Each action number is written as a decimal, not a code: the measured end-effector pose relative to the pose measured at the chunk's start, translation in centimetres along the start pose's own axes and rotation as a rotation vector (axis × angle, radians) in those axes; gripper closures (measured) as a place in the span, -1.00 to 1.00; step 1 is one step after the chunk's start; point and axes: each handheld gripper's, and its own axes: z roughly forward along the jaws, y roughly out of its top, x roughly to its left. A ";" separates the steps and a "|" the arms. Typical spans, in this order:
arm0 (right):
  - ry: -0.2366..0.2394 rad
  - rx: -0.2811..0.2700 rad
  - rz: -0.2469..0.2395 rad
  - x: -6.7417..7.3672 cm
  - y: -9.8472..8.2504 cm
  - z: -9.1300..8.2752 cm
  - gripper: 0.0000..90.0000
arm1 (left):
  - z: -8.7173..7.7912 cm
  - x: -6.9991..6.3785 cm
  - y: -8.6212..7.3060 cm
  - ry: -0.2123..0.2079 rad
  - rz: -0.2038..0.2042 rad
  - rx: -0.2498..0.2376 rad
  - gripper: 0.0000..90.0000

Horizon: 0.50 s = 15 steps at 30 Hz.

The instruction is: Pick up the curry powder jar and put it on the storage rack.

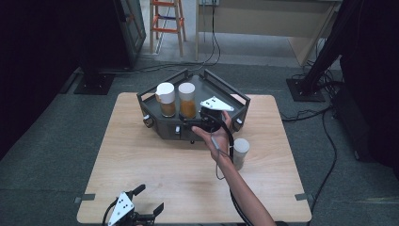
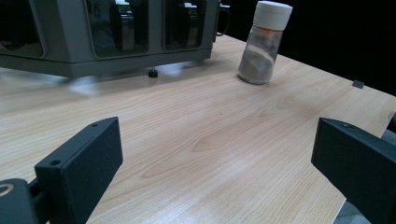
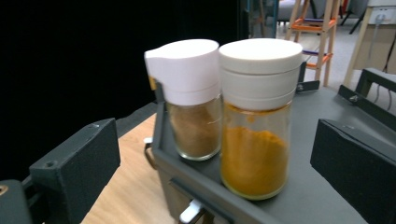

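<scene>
A person's right gripper (image 1: 197,123) hangs at the near edge of a dark grey tray (image 1: 237,101) toward the far side of the wooden worktop (image 1: 155,165), its fingers spread wide and holding nothing. Straight ahead of them, at about 12 o'clock in the right gripper view, stands a white-capped jar of orange powder (image 3: 256,126) on the tray's floor, clear of both fingers; a jar of brown powder (image 3: 192,102) with a spouted white cap stands just beside it at 9 o'clock, the two apparently touching, though the angle leaves that unsure. A third jar (image 1: 240,151), holding greyish powder, stands on the worktop at roughly 4 o'clock from the tray, beside the person's forearm. The left gripper (image 1: 146,200) rests at the worktop's near edge, around 7 o'clock, its fingers likewise wide open and empty.
</scene>
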 end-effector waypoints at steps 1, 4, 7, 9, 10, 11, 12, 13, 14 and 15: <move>0.007 0.000 -0.003 0.0 -0.2 -0.2 -0.97 | 0.0 0.0 0.0 0.000 0.000 0.000 -0.96; 0.029 -0.010 0.002 0.2 -0.8 -1.0 -0.97 | 0.0 0.0 0.0 0.001 0.000 0.000 -0.96; 0.047 -0.017 -0.005 0.3 -1.3 -1.7 -0.97 | 0.0 0.0 0.0 0.002 0.001 -0.001 -0.96; 0.058 -0.021 -0.006 0.4 -1.6 -2.2 -0.97 | -0.1 0.0 0.0 0.002 0.001 -0.003 -0.96; 0.059 -0.022 -0.006 0.4 -1.8 -2.4 -0.97 | -0.1 0.0 0.0 0.002 0.002 -0.004 -0.96; 0.064 -0.024 -0.008 0.4 -2.0 -2.7 -0.97 | -0.1 0.0 0.0 0.002 0.003 -0.004 -0.96; 0.070 -0.025 -0.008 0.4 -2.2 -2.9 -0.97 | -0.1 0.0 0.0 0.002 0.002 -0.003 -0.96; 0.075 -0.025 -0.010 0.4 -2.4 -3.1 -0.97 | -0.1 0.0 0.0 0.003 0.002 -0.003 -0.96; 0.081 -0.025 -0.009 0.4 -2.6 -3.3 -0.97 | -0.1 0.0 0.0 0.003 0.001 -0.003 -0.96; 0.088 -0.025 -0.010 0.4 -2.8 -3.5 -0.97 | 0.0 -0.1 0.0 0.003 0.000 -0.003 -0.96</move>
